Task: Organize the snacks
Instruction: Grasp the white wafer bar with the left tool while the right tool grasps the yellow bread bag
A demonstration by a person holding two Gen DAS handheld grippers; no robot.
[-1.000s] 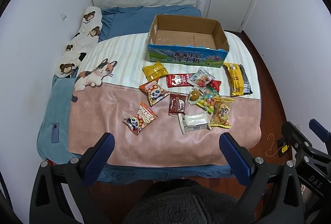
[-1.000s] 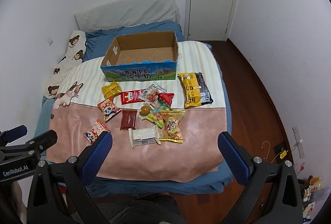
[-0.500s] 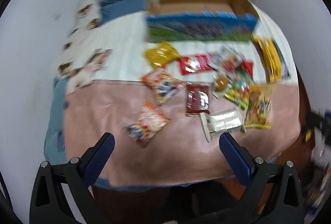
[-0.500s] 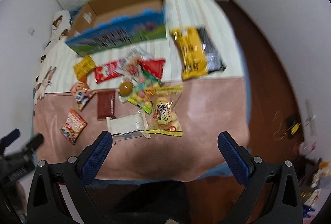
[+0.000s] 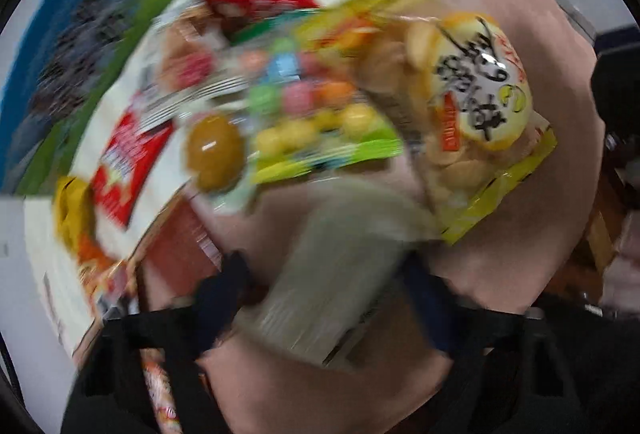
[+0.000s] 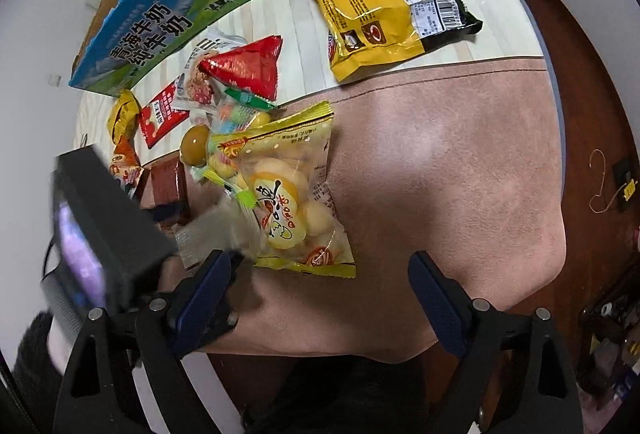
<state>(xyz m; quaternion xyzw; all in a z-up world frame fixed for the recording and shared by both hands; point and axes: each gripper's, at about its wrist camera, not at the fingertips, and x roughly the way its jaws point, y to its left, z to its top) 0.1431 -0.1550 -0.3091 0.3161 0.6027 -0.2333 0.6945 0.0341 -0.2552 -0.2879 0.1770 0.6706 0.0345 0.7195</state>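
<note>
My left gripper (image 5: pixel 324 298) points down over the pink blanket (image 6: pixel 460 161) on the bed, and its jaws are closing with the pale white wrapped snack pack (image 5: pixel 340 270) between them; the blur hides whether the pads already touch it. My right gripper (image 6: pixel 320 294) is open above bare blanket, jaws closing, nothing between them. The yellow transparent bag of round biscuits (image 6: pixel 292 193) lies just beside its left finger. The blue and green cardboard box (image 6: pixel 176 9) stands toward the far edge of the bed.
</note>
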